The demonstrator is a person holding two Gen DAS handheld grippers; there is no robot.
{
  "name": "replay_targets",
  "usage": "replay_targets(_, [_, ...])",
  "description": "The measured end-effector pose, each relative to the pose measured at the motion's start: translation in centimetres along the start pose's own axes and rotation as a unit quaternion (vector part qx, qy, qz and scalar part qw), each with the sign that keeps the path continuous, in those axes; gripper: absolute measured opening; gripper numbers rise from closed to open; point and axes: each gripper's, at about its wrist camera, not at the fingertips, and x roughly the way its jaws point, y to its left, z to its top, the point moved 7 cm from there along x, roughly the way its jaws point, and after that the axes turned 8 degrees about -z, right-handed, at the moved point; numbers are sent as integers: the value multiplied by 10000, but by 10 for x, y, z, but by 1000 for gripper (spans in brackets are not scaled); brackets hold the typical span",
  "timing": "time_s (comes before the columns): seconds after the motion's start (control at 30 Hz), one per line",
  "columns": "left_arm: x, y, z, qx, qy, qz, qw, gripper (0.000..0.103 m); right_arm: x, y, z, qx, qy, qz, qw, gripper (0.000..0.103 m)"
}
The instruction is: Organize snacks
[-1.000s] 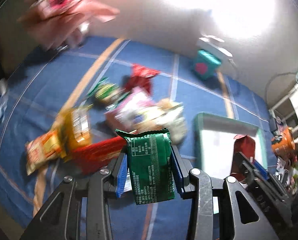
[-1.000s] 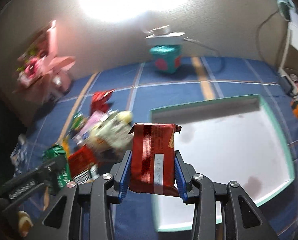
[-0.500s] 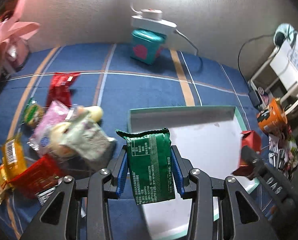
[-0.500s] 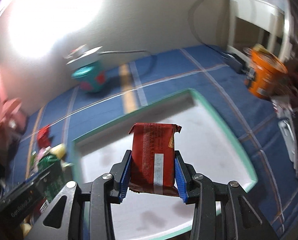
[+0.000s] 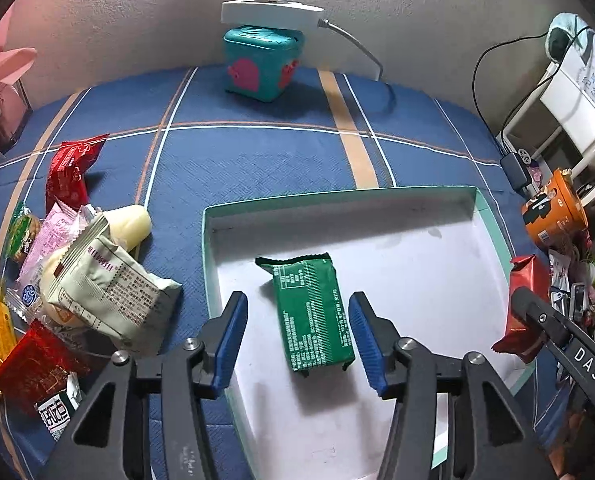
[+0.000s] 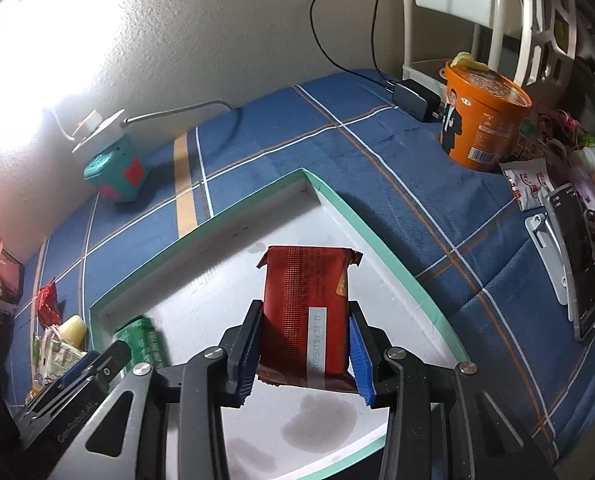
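The white tray (image 5: pixel 493 232) on the blue bedspread (image 5: pixel 257 152) lies under both grippers. The green packet (image 5: pixel 311 312) lies in its left near corner between the just-opened, clear jaws of the left gripper (image 5: pixel 297 336). The right gripper (image 6: pixel 305 352) is clamped on the red packet (image 6: pixel 305 300), long axis running away from the jaws, over the tray's right side.

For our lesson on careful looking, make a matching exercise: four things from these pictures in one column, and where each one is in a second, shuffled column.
Things:
1. green snack packet
2. red snack packet
3. orange cup
4. power strip

Places:
A. on top of the teal box
B. clamped in the right gripper
C. on the blue cloth, outside the tray
D. lying in the white tray, between the left gripper's open jaws

Pairs: 1-D, 2-B, 3-C, 4-A
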Motion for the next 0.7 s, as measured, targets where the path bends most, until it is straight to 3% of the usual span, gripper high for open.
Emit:
replay_targets(0.1, [-5,6,-1,-107,-17,79,9999,59,1,3,0,-73,3,8,10000,42])
replay_targets(0.17, [-8,11,-1,-171,-18,144,9997,72,0,5,-1,-112,-17,17,9999,45])
replay_targets(0.2, [-10,14,-1,-217,-29,188,9996,72,0,6,-1,-128,-29,20,9999,50])
replay_targets(0.23, [-12,16,-2,-240,-28,220,9995,72,-1,7,-1,-134,-39,35,9999,64])
replay_targets(0.3, [-15,23,-2,-312,-18,373,9988,74,-2,9,-1,-150,-68,77,9998,81])
replay_targets(0.4, [-22,34,-2,-450,-52,496,9977,78,-3,12,-1,-216,-76,87,9997,86])
replay_targets(0.43, [-24,37,-2,-483,-57,533,9974,79,-3,13,-2,-239,-71,96,9996,92])
replay_targets(0.5, [-28,47,-2,-524,-89,725,9960,92,-4,15,-2,-257,-73,108,9996,103])
replay_targets(0.53, [-31,52,-2,-526,-134,886,9946,98,-5,16,-3,-280,-93,117,9995,103])
replay_targets(0.7, [-45,80,-4,-535,-266,1502,9868,99,-7,29,-7,-453,-48,276,9986,103])
